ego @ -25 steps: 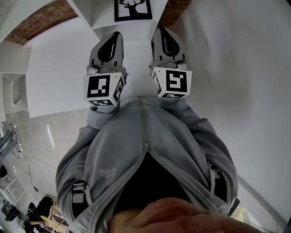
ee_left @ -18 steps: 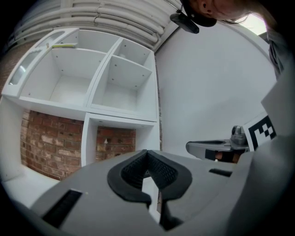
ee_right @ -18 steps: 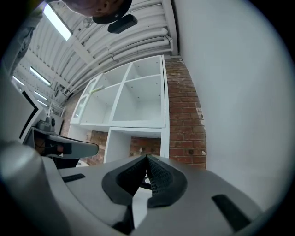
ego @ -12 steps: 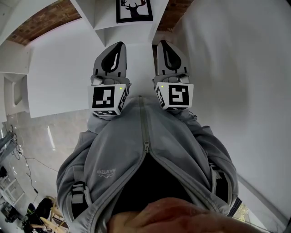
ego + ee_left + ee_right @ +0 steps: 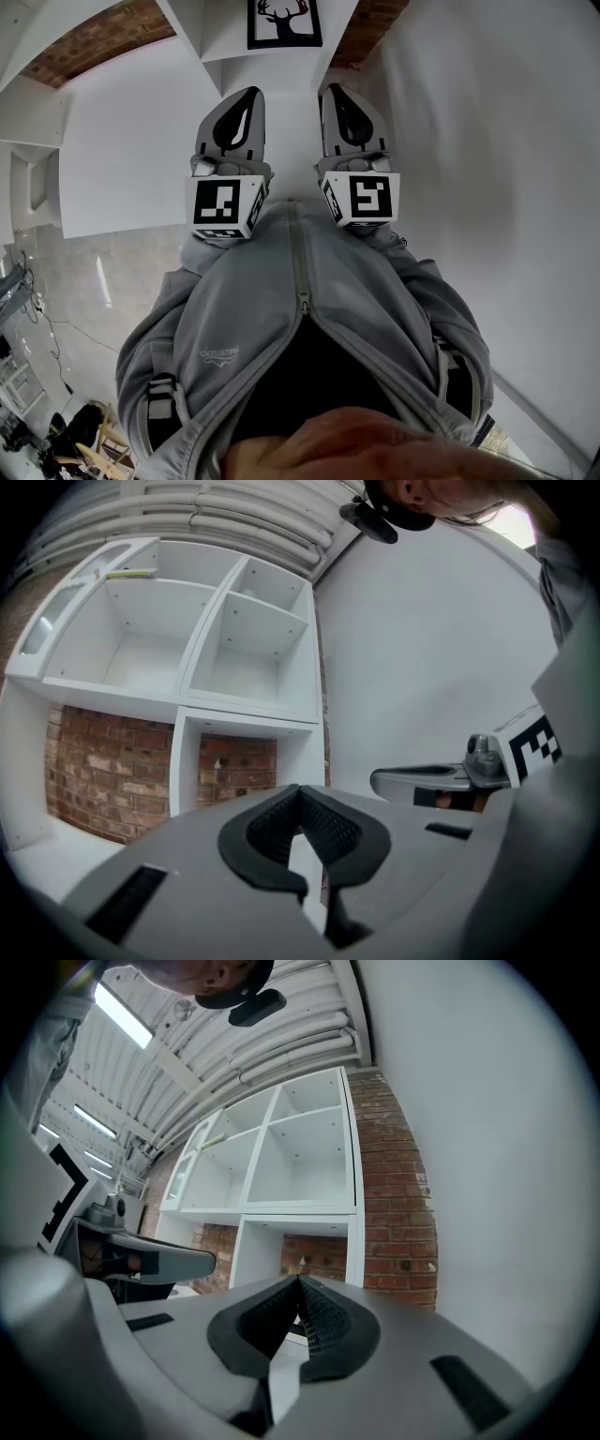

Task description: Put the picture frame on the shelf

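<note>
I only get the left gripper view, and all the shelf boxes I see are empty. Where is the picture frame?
Observer: The head view shows the picture frame, black with a deer on it, standing in a shelf compartment ahead of the left gripper.
Operator: Is the other gripper holding anything?
Observer: No. In its own view the right gripper is shut, with nothing between its jaws.
Operator: What's under us?
Observer: The head view shows the person's grey zipped jacket and a pale floor below.
</note>
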### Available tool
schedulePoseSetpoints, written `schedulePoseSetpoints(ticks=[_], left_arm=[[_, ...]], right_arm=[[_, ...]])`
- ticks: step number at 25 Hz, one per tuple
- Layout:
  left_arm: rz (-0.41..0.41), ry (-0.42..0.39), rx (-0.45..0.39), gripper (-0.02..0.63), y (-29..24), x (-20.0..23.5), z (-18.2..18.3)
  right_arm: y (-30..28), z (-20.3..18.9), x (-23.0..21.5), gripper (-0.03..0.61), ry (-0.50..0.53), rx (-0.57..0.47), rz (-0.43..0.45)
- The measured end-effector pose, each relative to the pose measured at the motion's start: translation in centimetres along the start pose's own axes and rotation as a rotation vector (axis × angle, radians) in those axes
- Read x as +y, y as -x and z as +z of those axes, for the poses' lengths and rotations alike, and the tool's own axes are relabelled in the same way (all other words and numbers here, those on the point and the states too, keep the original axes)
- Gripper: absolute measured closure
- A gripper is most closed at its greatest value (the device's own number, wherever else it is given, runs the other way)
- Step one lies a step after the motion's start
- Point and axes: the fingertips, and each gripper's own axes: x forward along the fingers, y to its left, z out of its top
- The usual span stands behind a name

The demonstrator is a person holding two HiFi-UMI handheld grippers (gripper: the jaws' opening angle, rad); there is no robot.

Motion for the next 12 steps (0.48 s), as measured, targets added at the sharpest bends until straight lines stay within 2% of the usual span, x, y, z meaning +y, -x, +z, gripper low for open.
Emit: schedulePoseSetpoints(ticks=[9, 12], left_arm=[[0.018, -0.001, -0.003, 0.606, -0.27, 0.24, -0.19], [0.024, 0.002, -0.003, 0.606, -0.3, 0.28, -0.37]], right_arm=[[-0.6, -0.34, 0.09, 0.551, -0.022, -0.008, 0.022], [-0.61, -0.49, 0.1, 0.551, 0.003, -0.002, 0.035]])
